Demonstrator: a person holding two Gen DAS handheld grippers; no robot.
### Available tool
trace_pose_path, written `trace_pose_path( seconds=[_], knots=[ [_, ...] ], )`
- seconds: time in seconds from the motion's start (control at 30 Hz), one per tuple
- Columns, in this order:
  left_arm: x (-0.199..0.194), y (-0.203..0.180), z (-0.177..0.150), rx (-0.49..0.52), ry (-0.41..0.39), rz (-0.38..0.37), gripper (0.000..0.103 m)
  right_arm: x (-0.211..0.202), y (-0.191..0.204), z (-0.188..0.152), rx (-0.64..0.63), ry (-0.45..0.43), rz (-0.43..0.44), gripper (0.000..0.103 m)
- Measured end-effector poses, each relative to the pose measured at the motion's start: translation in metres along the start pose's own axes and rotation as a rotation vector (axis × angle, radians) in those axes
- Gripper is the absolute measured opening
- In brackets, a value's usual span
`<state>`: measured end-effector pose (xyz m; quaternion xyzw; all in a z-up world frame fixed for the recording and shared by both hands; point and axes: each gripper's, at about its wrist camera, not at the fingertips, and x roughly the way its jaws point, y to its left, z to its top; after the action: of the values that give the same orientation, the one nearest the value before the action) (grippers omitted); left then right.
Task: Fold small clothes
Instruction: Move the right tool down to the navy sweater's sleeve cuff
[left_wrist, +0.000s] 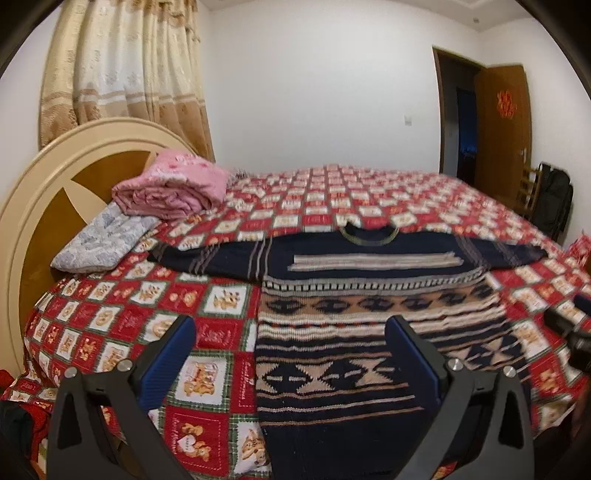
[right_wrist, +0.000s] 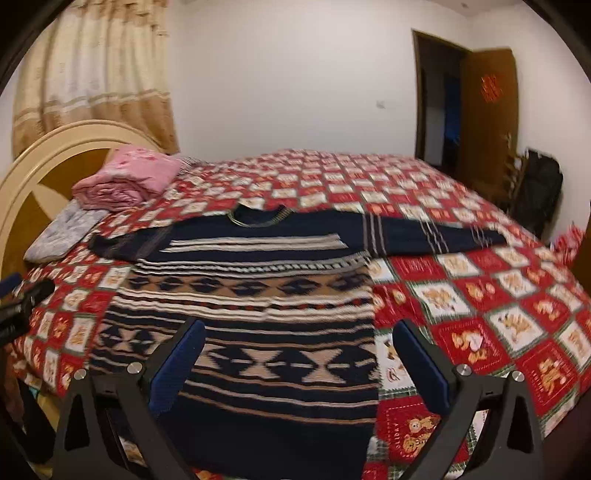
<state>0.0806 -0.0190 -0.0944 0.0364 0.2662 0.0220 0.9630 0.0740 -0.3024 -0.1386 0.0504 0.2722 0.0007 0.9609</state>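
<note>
Your dark navy knitted sweater (left_wrist: 369, 295) with cream and tan geometric bands lies flat and spread out on the bed, collar toward the far side and hem toward you, both sleeves stretched straight out to either side. In the right wrist view the same sweater (right_wrist: 251, 295) fills the lower left of the frame, its right edge running between the fingers.

Your left hand-held gripper (left_wrist: 291, 354) hovers over the near hem with its jaws wide apart and nothing between them; the left blue-padded finger (left_wrist: 173, 362) sits above the quilt just beside the sweater's left edge, the right one above the knit itself. Your right hand-held gripper (right_wrist: 299, 358) is likewise spread wide and holding nothing, its left finger over the knit and its right finger (right_wrist: 421, 365) over the quilt beside the sweater's right edge. Whether either gripper touches the fabric cannot be told.

Under the sweater is a red, white and green patchwork quilt (left_wrist: 122, 314) printed with bears, covering the bed. Near the cream and brown rounded wooden headboard (left_wrist: 48, 177) lies a folded pink blanket (left_wrist: 173, 188) resting partly on a pale grey-blue patterned pillow (left_wrist: 99, 240). Behind the headboard hangs a beige and gold curtain (left_wrist: 122, 66). Across the room a brown wooden door (left_wrist: 502, 129) stands open, with a black bag (left_wrist: 554, 199) beside it.
</note>
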Motion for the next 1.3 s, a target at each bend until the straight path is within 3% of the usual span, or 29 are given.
trace_pose_path(
  seconds=[0.07,0.17,0.27,0.4,0.8,0.97,1.3],
  knots=[
    [0.019,-0.007,-0.005,0.013,0.037,-0.004,0.103,0.016,-0.012,0.0,0.019,0.027,-0.016,0.097],
    [0.042,-0.019,-0.005,0.042,0.075,0.005,0.103,0.041,-0.034,0.001,0.036,0.077,-0.027,0.082],
    [0.06,-0.033,0.0,0.062,0.084,-0.007,0.103,0.064,-0.063,0.004,0.064,0.118,-0.041,0.081],
    [0.083,-0.049,0.009,0.089,0.089,-0.016,0.103,0.088,-0.107,0.015,0.114,0.147,-0.085,0.071],
    [0.17,-0.068,0.03,0.147,0.131,0.035,0.103,0.153,-0.281,0.074,0.376,0.172,-0.266,0.065],
    [0.202,-0.069,0.032,0.153,0.164,0.058,0.103,0.19,-0.339,0.094,0.442,0.184,-0.342,0.057],
    [0.235,-0.06,0.041,0.123,0.187,0.109,0.103,0.249,-0.434,0.119,0.592,0.157,-0.457,0.053]
  ],
)
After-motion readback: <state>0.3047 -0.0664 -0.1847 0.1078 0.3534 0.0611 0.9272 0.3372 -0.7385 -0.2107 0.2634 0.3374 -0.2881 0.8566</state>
